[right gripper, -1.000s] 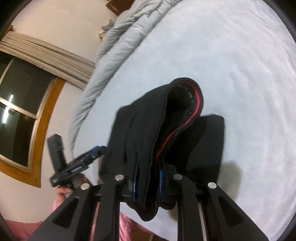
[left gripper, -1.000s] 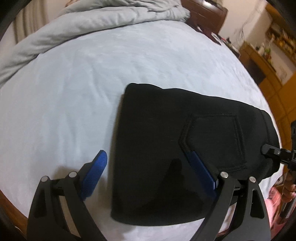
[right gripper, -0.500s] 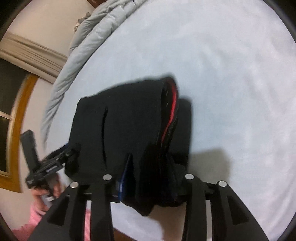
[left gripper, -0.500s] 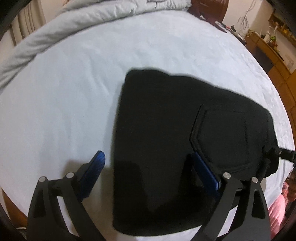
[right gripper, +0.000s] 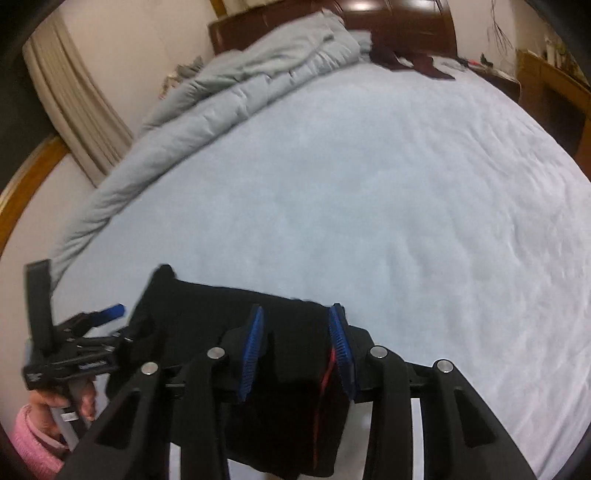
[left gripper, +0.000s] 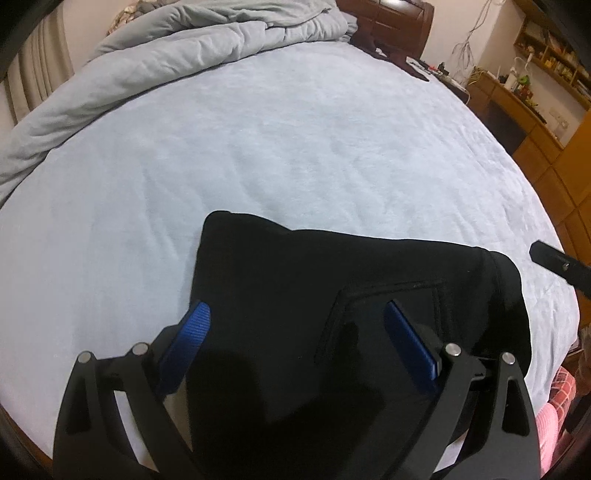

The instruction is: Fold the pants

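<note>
Bedding fills nearly everything here: a wide bed [left gripper: 295, 155] under a pale blue sheet, with a rumpled grey-blue quilt [left gripper: 177, 62] pushed to its far-left edge, presumably to leave a flat stretch for folding. Beyond it stand a dark wooden headboard [right gripper: 369, 22] at the far edge, beige curtains [right gripper: 74, 107] on the left wall and wooden shelving [left gripper: 535, 92] past the right edge.

The folded black fleece pants [left gripper: 332, 314] lie at the near edge of the bed — a compact, roughly square packet with a back pocket on top and a red-lined waistband toward the right-hand side. By the look of it the folding is essentially finished.

The left gripper [left gripper: 295, 332] hangs above the packet with its blue pads spread wide, grasping nothing. The right gripper [right gripper: 297, 339] straddles the waistband end; its jaws stand part open, and the cloth appears released rather than pinched — likely a let-go after laying it down.
</note>
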Motion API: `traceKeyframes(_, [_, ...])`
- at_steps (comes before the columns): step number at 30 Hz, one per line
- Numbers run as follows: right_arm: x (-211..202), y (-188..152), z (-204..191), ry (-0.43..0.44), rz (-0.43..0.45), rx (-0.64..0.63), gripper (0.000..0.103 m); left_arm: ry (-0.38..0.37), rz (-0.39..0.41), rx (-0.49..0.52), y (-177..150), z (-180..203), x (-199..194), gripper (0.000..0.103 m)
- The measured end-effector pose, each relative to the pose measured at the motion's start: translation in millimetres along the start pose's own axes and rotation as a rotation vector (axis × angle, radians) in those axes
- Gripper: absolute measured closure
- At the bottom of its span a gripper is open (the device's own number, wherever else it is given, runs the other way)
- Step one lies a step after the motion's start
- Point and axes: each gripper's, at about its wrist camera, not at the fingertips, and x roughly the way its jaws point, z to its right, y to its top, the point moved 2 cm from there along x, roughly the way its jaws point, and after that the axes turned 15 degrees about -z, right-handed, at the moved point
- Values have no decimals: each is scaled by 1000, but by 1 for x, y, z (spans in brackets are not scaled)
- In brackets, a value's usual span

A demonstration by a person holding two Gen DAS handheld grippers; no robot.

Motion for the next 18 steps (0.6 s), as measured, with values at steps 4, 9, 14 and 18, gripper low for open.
traceKeyframes(4, [26,1,-2,47,-94,-16,65,7,3,19,-3,1,1,9])
traceKeyframes(9, [53,-4,13,-8,-171,68,66,11,-8,32,-1,-1,5,9])
traceKeyframes(14, [71,-20,39,-16,-218,131,58,5,-10,33,-3,-2,6,9])
traceKeyframes(18, [81,-29,53,39,-215,176,60,-5,-8,29,-6,-1,6,9])
